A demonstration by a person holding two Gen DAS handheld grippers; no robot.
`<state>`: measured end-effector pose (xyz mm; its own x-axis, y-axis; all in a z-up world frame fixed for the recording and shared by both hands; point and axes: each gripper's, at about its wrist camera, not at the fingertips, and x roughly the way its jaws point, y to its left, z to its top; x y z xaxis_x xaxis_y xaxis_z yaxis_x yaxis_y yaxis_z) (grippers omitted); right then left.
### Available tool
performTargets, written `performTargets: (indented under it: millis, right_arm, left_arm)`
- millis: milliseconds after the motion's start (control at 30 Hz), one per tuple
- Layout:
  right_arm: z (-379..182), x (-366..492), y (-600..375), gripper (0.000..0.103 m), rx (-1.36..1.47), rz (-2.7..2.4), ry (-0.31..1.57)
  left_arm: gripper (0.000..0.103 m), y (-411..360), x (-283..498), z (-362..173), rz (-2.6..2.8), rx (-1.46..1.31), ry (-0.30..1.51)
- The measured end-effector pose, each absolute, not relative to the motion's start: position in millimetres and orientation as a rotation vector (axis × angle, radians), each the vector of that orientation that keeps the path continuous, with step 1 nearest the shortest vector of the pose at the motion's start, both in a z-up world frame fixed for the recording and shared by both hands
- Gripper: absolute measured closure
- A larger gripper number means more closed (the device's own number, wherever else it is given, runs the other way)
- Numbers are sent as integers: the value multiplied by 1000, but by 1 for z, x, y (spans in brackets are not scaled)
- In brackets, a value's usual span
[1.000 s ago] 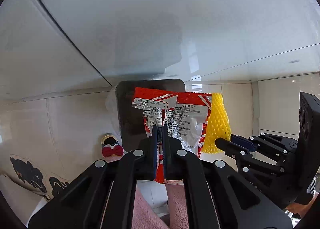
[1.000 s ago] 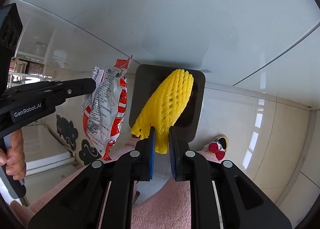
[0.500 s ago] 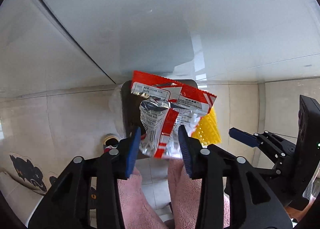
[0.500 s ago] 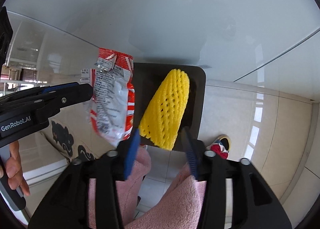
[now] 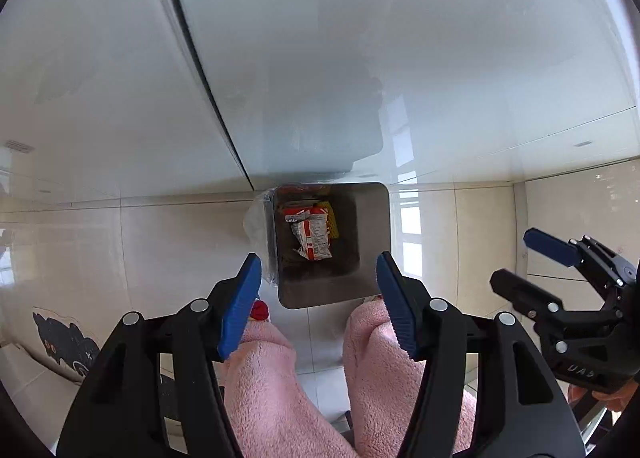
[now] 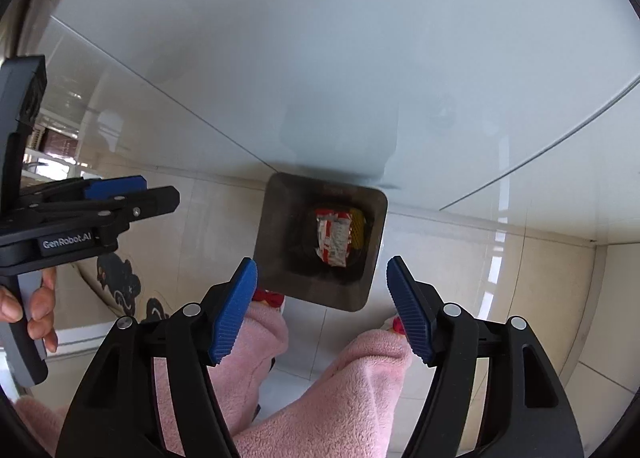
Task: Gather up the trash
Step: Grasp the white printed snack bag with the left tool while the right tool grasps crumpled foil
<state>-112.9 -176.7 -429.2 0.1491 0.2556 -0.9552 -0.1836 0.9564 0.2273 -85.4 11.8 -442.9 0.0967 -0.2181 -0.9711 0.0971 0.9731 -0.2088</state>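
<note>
A square dark metal bin [image 5: 372,242] [image 6: 276,242] stands on the tiled floor below both grippers. Inside it lie a red and silver snack wrapper [image 5: 312,234] [image 6: 333,240] and a yellow foam net [image 5: 333,223] [image 6: 357,231] beside it. My left gripper [image 5: 318,290] hangs above the bin, its jaws still opening, with nothing between them. My right gripper [image 6: 322,292] also hangs above the bin, its jaws opening and empty. Each gripper shows in the other's view, the right gripper [image 5: 532,262] at the right edge and the left gripper [image 6: 136,198] at the left.
A glossy white cabinet front [image 5: 360,58] rises right behind the bin. The person's legs in pink fleece trousers [image 5: 280,378] and slippers with red bows [image 6: 270,298] stand just in front of it. A hand [image 6: 36,306] grips the left tool's handle.
Both grippers opened and let go. The wrapper and the yellow net fell into the bin. Both grippers rose, so the bin looks smaller and farther below.
</note>
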Motion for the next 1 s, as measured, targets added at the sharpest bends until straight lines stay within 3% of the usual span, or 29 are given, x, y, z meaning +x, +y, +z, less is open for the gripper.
performTargets:
  millis: [133, 433, 633, 1000]
  right_arm:
    - [-352, -110, -182, 17, 67, 329, 1257]
    - [-218, -106, -205, 15, 81, 311, 1001]
    - [-182, -87, -214, 14, 83, 276, 926]
    - [-172, -34, -200, 16, 99, 270, 930]
  left_arm:
    - [34, 22, -89, -381, -238, -104, 1365]
    - [31, 29, -82, -267, -265, -19, 1174]
    - [31, 35, -60, -209, -271, 1, 1110]
    - [31, 61, 17, -186, -173, -3, 1066]
